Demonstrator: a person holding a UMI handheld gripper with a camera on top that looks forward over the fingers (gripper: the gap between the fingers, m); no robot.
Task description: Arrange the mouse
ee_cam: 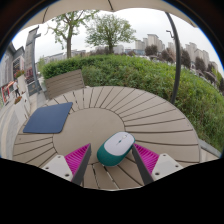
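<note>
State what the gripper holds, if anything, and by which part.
Nothing is clearly held: the mouse stands between the open gripper fingers, resting on the table.

Claw (113,160) open, white-and-teal mouse (116,148) between its fingers, blue mousepad (48,118) beyond, round slatted table (150,115)

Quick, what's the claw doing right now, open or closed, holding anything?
Claw: open, gripping nothing; the white and teal mouse sits on the round wooden table between its fingers, with gaps on both sides.
</note>
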